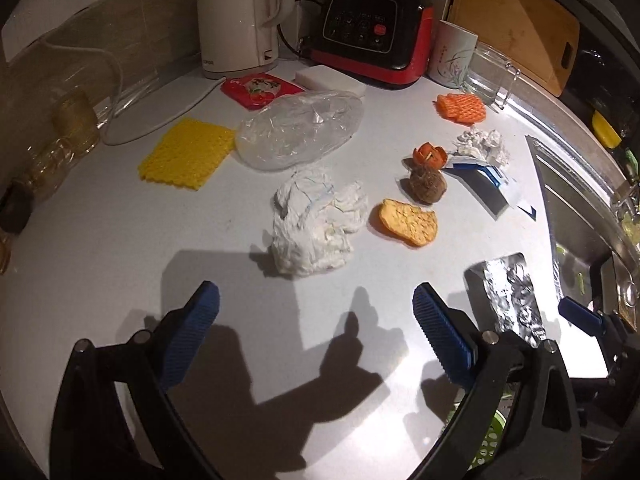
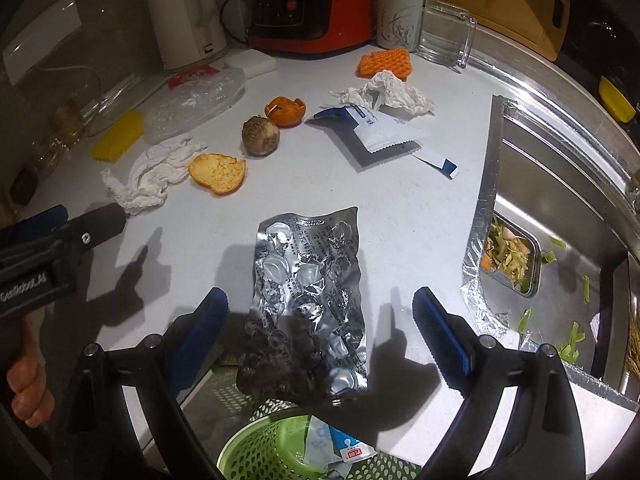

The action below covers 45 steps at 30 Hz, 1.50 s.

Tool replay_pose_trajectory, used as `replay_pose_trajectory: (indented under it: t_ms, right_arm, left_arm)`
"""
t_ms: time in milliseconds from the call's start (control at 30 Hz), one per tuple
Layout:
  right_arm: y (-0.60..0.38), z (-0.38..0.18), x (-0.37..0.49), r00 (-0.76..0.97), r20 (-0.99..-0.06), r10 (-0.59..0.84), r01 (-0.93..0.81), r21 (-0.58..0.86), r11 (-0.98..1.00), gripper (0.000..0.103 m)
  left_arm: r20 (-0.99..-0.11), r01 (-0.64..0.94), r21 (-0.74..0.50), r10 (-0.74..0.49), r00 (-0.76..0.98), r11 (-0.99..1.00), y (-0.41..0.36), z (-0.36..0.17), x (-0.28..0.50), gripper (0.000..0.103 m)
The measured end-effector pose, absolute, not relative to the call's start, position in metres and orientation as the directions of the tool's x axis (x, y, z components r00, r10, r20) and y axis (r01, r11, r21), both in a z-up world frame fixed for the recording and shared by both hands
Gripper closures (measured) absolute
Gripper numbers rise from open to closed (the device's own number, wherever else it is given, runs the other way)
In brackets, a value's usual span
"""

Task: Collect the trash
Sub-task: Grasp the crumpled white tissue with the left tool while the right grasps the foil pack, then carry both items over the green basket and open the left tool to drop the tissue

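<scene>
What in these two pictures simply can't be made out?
- Green basket: right wrist view, mostly cut off by the bottom edge and hidden by the foil blister pack.
- Print on the blue-white packet: too small.
- Sink contents: left wrist view, dark and squeezed at the edge.

Green basket (image 2: 256,452) cut off by bottom edge; blender (image 1: 372,32) top cropped.

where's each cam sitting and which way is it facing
Left wrist: on the left hand-held gripper, angled down at the counter and tissue; its open blue fingers show.
Right wrist: on the right hand-held gripper, angled down over the foil pack, green basket and sink; its open fingers and a hand show.
Shared: the foil pack, tissue, peel.
</scene>
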State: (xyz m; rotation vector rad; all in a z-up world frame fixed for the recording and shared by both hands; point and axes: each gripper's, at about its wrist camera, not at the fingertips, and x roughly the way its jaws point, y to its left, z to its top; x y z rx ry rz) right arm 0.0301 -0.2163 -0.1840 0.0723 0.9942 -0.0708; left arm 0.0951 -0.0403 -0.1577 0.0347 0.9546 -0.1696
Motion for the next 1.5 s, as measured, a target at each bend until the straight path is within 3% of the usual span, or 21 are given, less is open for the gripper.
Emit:
replay_pose_trajectory:
  t_ms: [300,400,533,600,633,667,767,867,1233,1500]
  right_arm:
    - [-0.214,-0.198,0.045,0.502,-0.86,-0.088,0.128,-0.026,0.991,0.01]
    - [-0.213,-0.202,0.048,0.492,-0.866,-0.095,0.137,-0.031,0.99,0.01]
    - [-0.21,-0.203,0.051,0.494,-0.864,-0.101,0.14,-0.036,0.99,0.011]
    - [-0.209,-0.202,0.052,0.498,-0.861,-0.099,0.138,-0.034,0.99,0.016]
    - [-0.208,-0.201,0.052,0.5,-0.861,-0.094,0.136,-0.029,0.99,0.018]
    - [-0.207,-0.201,0.052,0.502,-0.861,-0.083,0.132,-0.019,0.991,0.024]
    - [-0.205,-0.199,0.053,0.508,-0.859,-0.064,0.125,0.0,0.992,0.042]
    - [-0.203,-0.197,0.054,0.511,-0.857,-0.066,0.122,-0.004,0.993,0.045]
    - [-0.213,-0.179,0.037,0.555,-0.831,-0.022,0.111,0.047,0.993,0.05]
    - [-0.233,-0.144,-0.026,0.614,-0.789,0.004,0.088,0.074,0.993,0.05]
  left_arm:
    - [-0.825,0.205,-0.052,-0.158,0.543,0.977,-0.047,-0.179,0.135,0.011]
    - [-0.832,0.216,-0.04,-0.152,0.533,0.976,-0.049,-0.186,0.14,0.017]
    - [-0.841,0.205,-0.058,-0.159,0.517,0.977,-0.045,-0.193,0.147,0.031]
    - [-0.837,0.207,-0.046,-0.151,0.526,0.977,-0.044,-0.192,0.149,0.038]
    - [-0.835,0.212,-0.038,-0.148,0.53,0.976,-0.044,-0.192,0.15,0.046]
    - [-0.832,0.218,-0.03,-0.145,0.535,0.975,-0.044,-0.191,0.151,0.057]
    - [-0.831,0.23,-0.038,-0.159,0.533,0.972,-0.043,-0.19,0.153,0.067]
    - [-0.83,0.215,-0.065,-0.172,0.531,0.974,-0.035,-0.189,0.152,0.076]
    - [-0.81,0.192,-0.063,-0.162,0.563,0.979,-0.021,-0.16,0.122,0.077]
    - [-0.797,0.263,-0.096,-0.232,0.557,0.96,-0.047,-0.121,0.045,0.077]
